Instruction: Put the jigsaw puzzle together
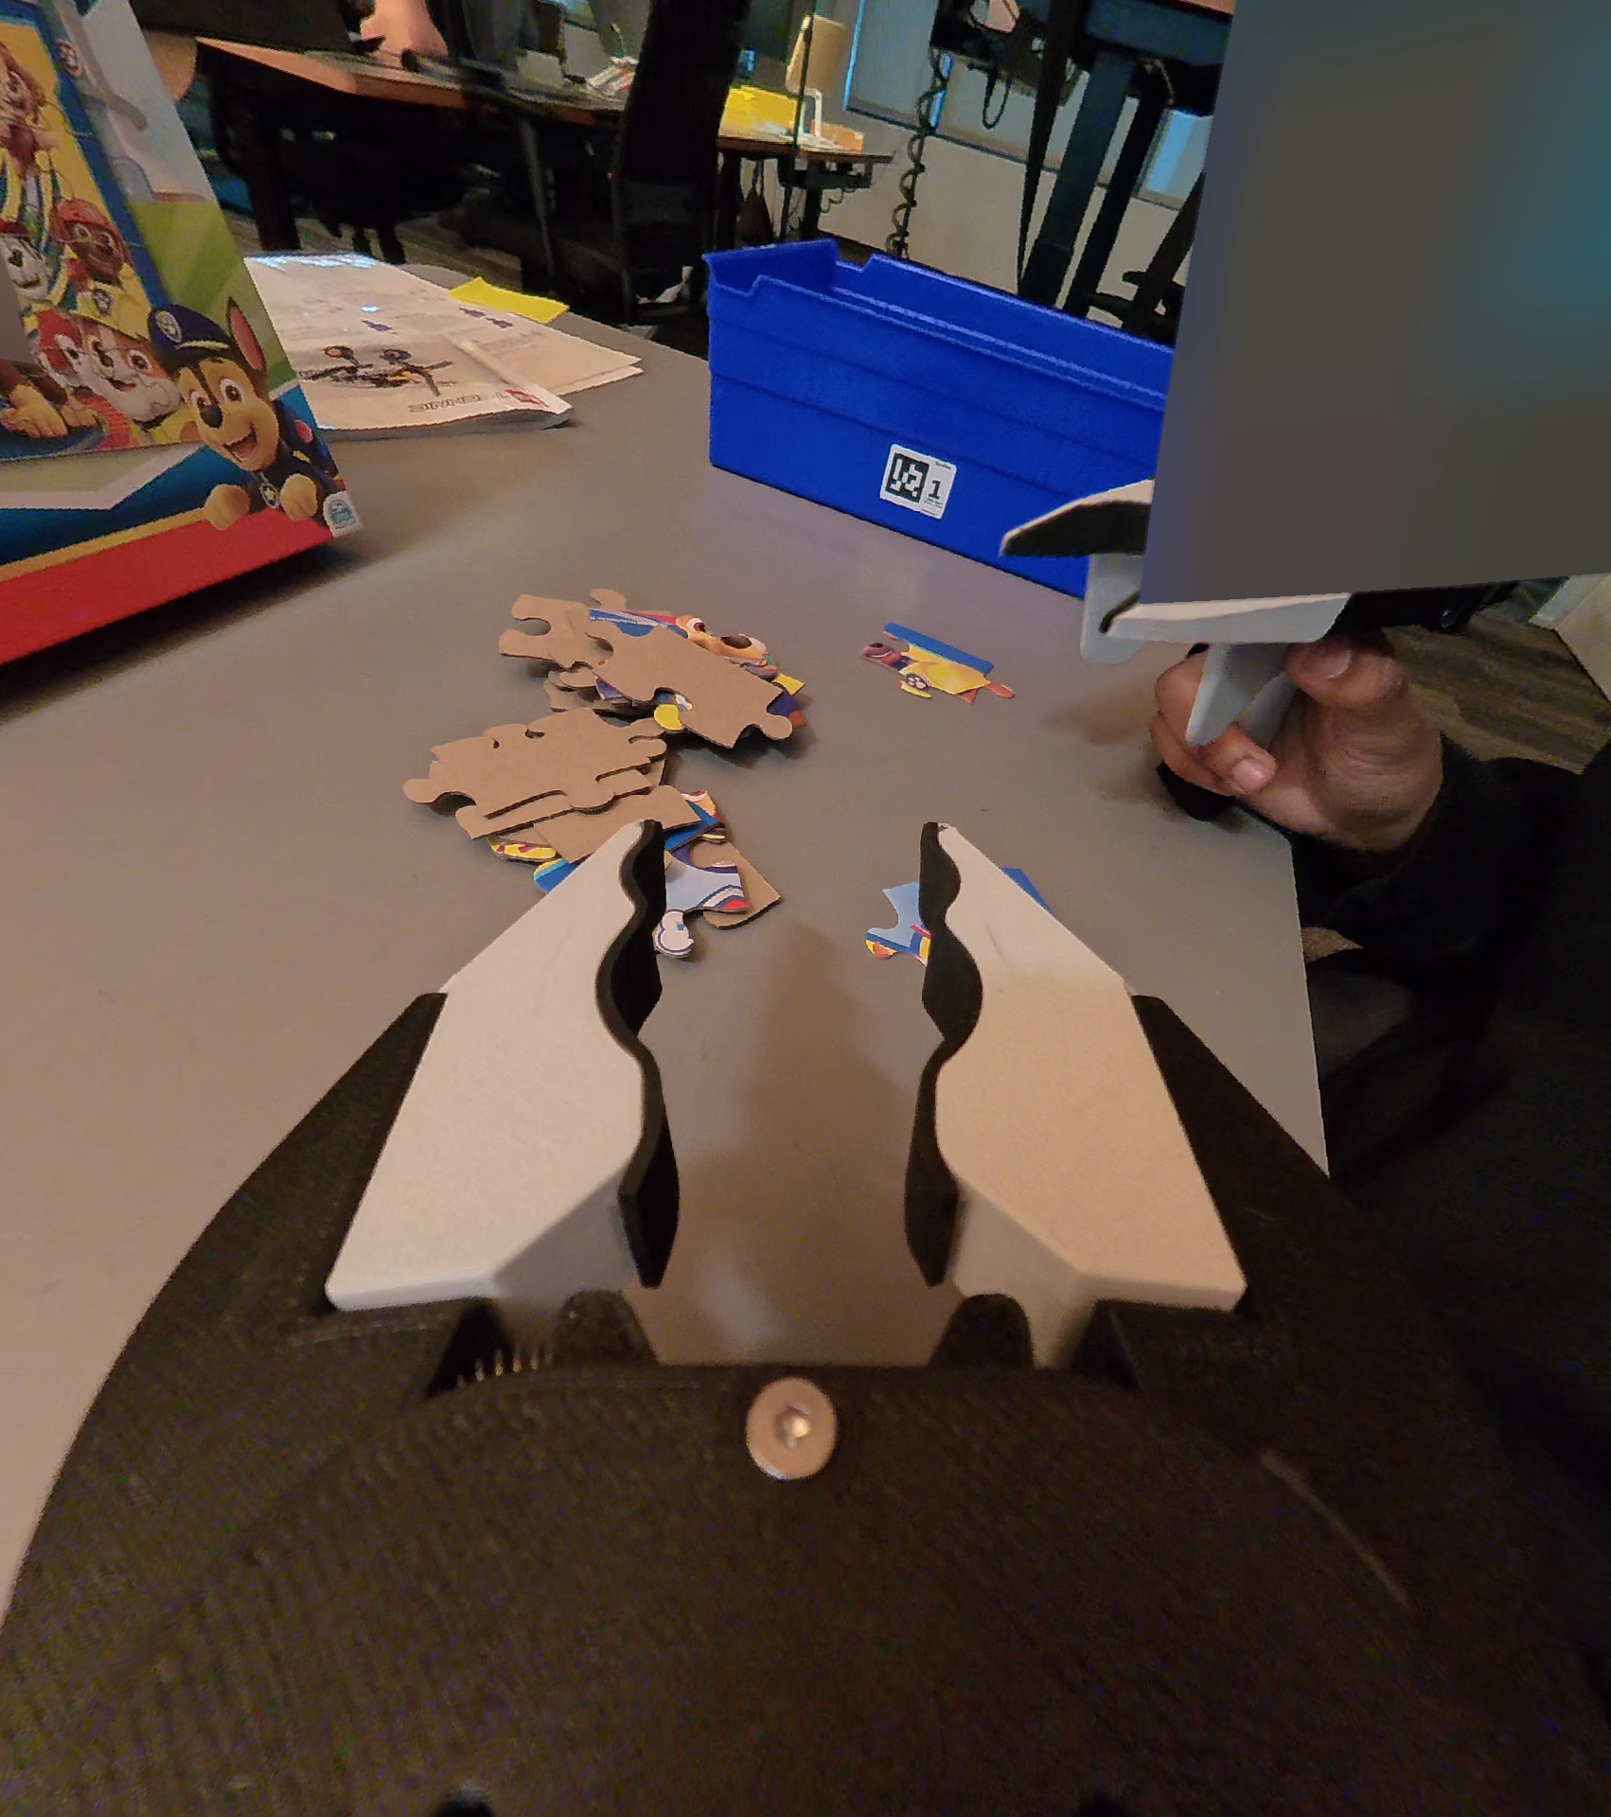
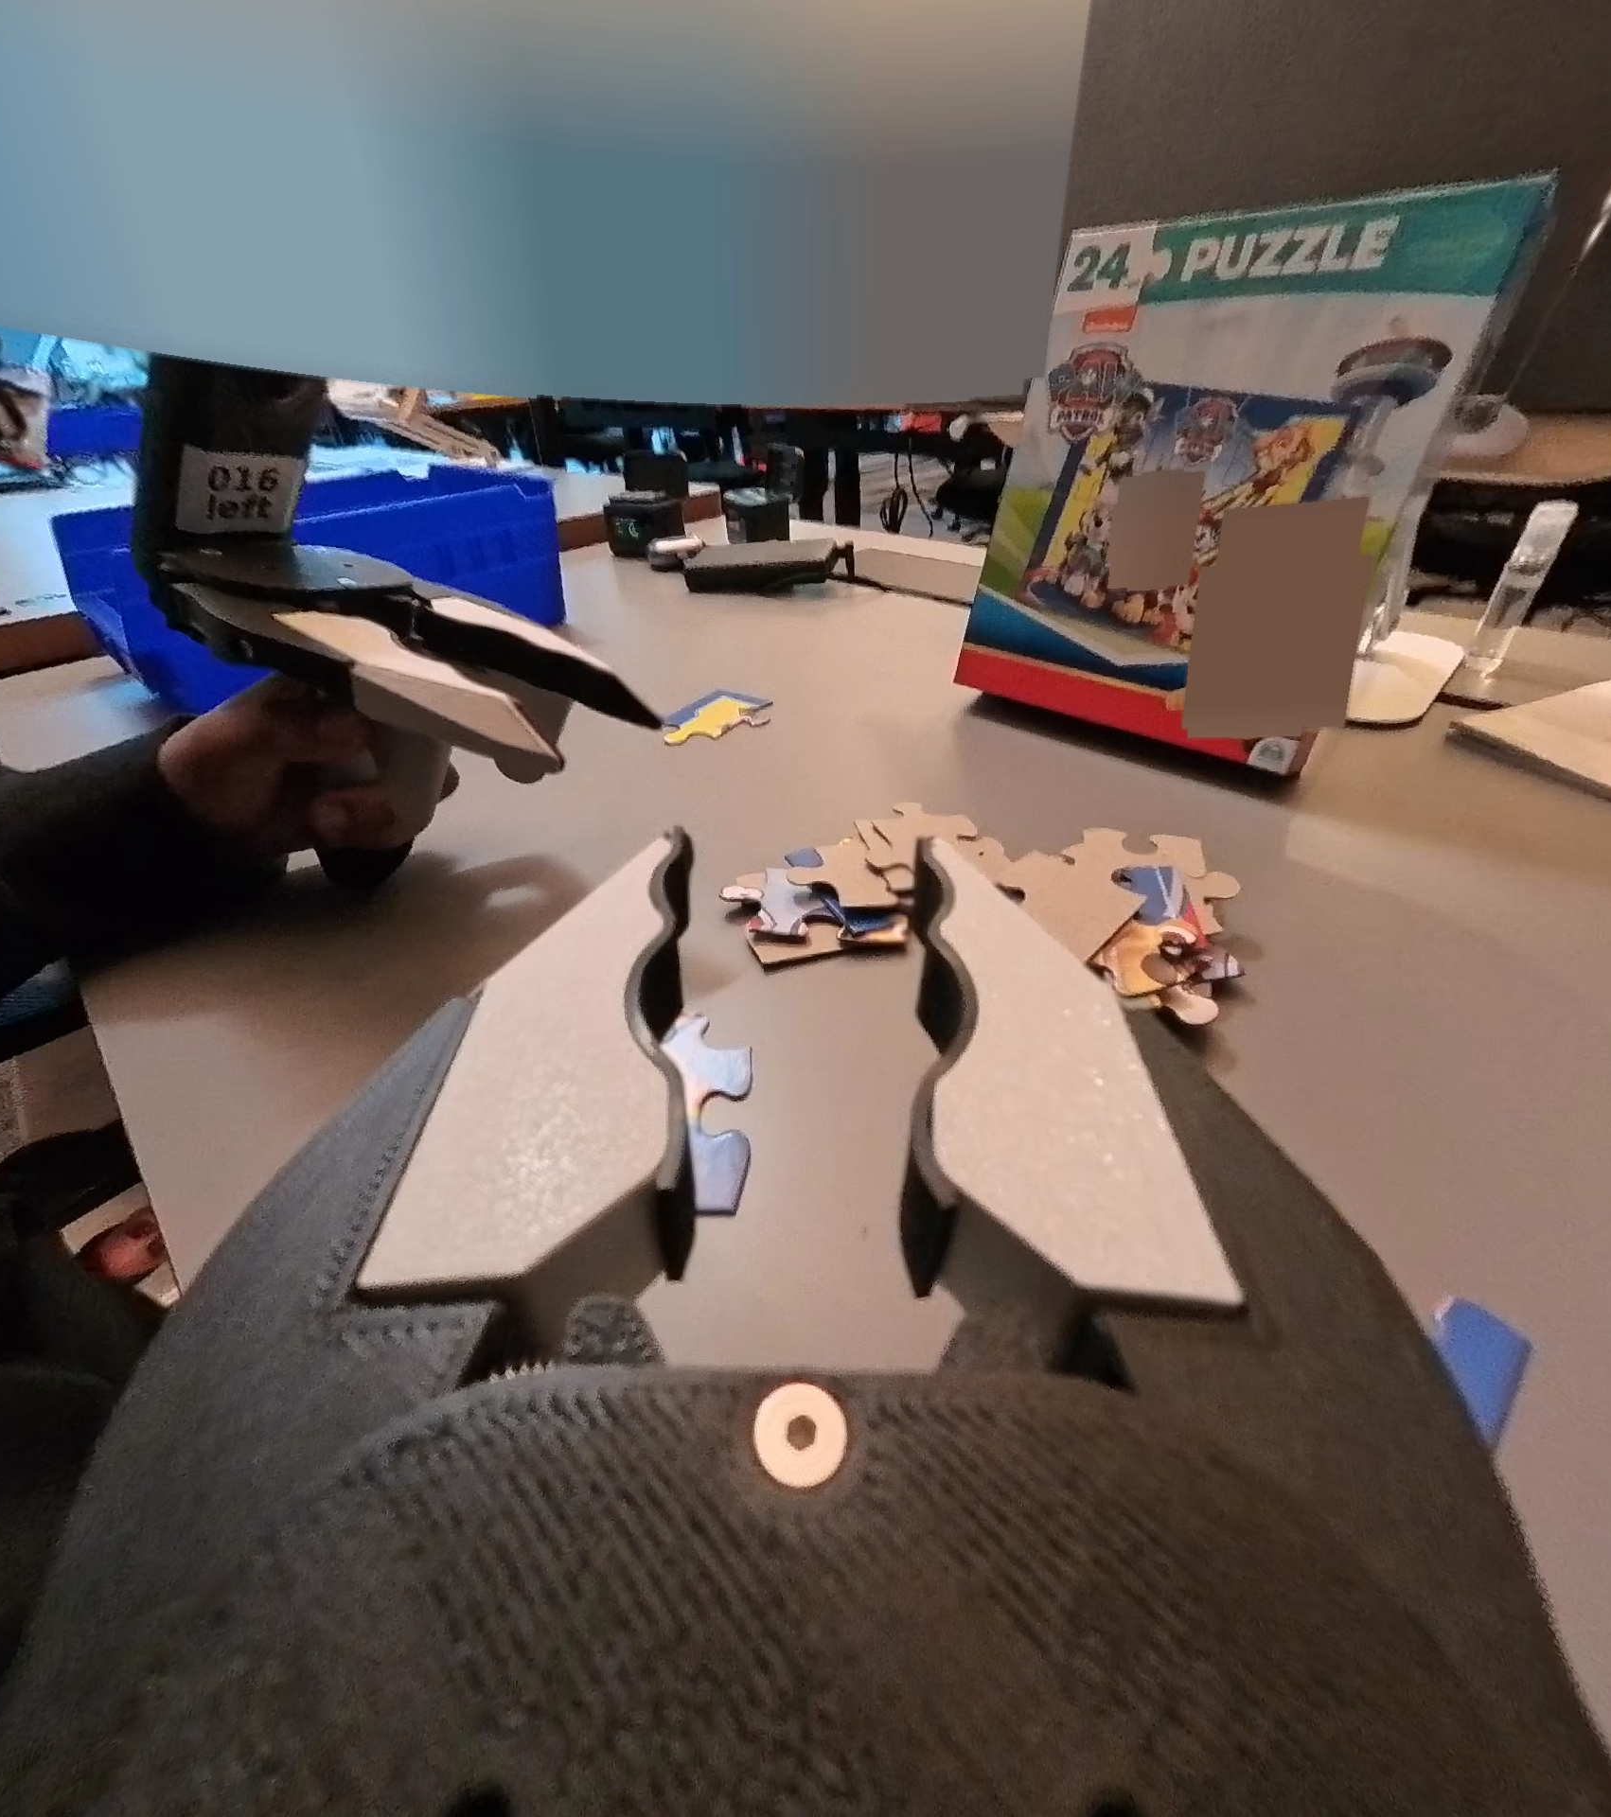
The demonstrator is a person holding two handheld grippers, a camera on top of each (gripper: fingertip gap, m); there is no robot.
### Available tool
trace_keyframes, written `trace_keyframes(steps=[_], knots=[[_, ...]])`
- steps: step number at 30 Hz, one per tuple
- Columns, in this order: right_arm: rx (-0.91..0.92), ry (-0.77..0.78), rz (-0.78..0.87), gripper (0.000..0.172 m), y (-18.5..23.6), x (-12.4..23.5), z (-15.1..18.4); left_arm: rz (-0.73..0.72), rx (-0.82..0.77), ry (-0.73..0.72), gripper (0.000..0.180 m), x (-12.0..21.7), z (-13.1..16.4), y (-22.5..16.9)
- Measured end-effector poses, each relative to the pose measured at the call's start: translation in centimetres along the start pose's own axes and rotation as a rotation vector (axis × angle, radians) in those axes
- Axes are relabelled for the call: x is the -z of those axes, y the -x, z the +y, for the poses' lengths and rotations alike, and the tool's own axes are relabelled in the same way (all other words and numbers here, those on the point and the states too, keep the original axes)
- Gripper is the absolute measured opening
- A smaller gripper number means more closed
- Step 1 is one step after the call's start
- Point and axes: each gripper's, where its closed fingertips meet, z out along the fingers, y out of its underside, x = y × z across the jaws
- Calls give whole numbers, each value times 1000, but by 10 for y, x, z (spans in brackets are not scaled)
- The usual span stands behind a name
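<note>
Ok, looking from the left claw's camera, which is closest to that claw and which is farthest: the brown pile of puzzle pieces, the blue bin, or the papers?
Counting from the left claw:
1. The brown pile of puzzle pieces, just ahead, slightly left.
2. The blue bin, farther back on the right.
3. The papers, at the back left, beside the puzzle box.

Printed writing stands in several places. The puzzle box (image 2: 1274, 472) carries large lettering and a number along its top band, plus a shield-shaped logo. A white sticker (image 1: 918, 481) on the blue bin (image 1: 880, 393) bears a square code and a digit. A white label (image 2: 239, 492) sits on the left gripper (image 2: 585, 723). The booklet (image 1: 418, 364) on the bench (image 1: 143, 934) holds small print.
</note>
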Motion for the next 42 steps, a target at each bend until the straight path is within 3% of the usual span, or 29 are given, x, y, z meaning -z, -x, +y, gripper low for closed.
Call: trace_keyframes(steps=[8,14,17,18,23,30,42], knots=[[-111,418,-156,74,31,-19,59,-6,-6,-10,50,1,-1,0],[23,566,-113,76,36,-18,85,-13,-15,-18,50,3,-2,0],[84,638,-25,74,15,-13,96,-15,-15,-22,50,3,-2,0],[105,646,15,78,5,-10,97,-15,-12,-21,50,3,-2,0],[138,623,185,65,-39,2,88,-16,-10,-20,50,3,-2,0],[8,604,63,61,-14,-6,90,-12,1,-15,50,2,-2,1],[20,646,106,49,-23,-5,97,-16,-6,-23,50,3,-3,1]])
